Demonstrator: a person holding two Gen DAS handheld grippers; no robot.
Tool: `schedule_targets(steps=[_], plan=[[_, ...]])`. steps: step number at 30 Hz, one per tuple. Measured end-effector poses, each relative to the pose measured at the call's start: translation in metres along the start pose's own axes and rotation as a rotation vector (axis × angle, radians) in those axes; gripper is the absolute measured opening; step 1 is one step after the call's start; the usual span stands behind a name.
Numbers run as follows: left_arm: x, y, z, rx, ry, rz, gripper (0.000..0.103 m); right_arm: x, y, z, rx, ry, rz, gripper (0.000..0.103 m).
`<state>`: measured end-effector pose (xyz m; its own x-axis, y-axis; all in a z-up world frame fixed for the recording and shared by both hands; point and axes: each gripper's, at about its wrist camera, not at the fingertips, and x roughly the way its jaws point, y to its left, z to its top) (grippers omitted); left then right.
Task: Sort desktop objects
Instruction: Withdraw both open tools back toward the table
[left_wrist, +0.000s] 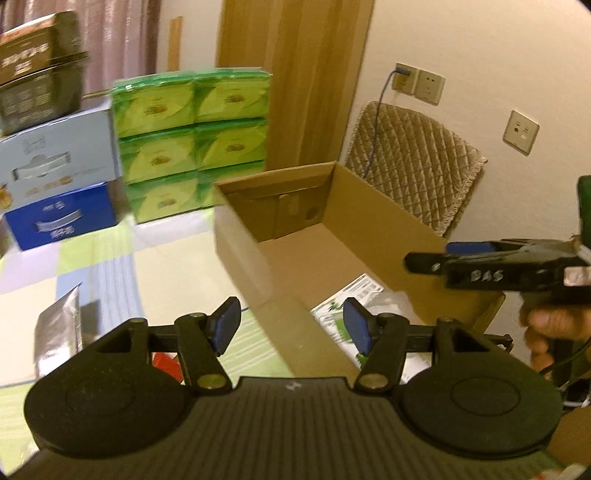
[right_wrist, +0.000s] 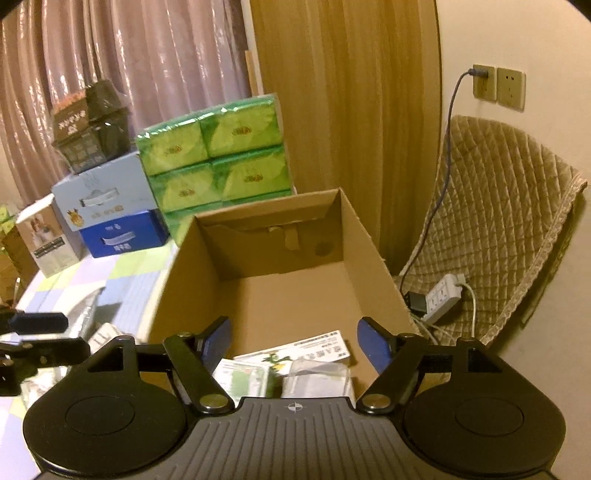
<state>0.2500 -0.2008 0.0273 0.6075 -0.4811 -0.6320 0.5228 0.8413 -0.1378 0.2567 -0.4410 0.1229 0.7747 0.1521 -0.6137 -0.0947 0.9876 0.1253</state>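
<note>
White-green packets (right_wrist: 295, 365) flat in open carton (right_wrist: 373, 254).

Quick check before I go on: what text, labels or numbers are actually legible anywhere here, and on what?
"DAS": handwritten white letters on the black right gripper, seen from the left wrist.
Blurred, unreadable: print on the green tissue packs, the pale and blue cartons, the dark box on top, and the white packets in the cardboard box.
</note>
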Motion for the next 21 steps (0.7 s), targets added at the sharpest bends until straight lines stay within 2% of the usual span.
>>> schedule_targets(steps=[11, 18, 21], plan=[[-0.066, 0.017, -0.030, -0.028, -0.026, 0.074, 0.063, -0.052, 0.064, -0.015, -0.022, -0.035, 0.108, 0.086], [-0.109, 0.034, -0.059, -0.064, -0.024, 0.148, 0.077, -0.074, 0.105, -0.029, -0.050, -0.046, 0.175, 0.101], [-0.126, 0.041, -0.069, -0.077, -0.028, 0.185, 0.082, -0.079, 0.122, -0.035, -0.061, -0.039, 0.203, 0.101]])
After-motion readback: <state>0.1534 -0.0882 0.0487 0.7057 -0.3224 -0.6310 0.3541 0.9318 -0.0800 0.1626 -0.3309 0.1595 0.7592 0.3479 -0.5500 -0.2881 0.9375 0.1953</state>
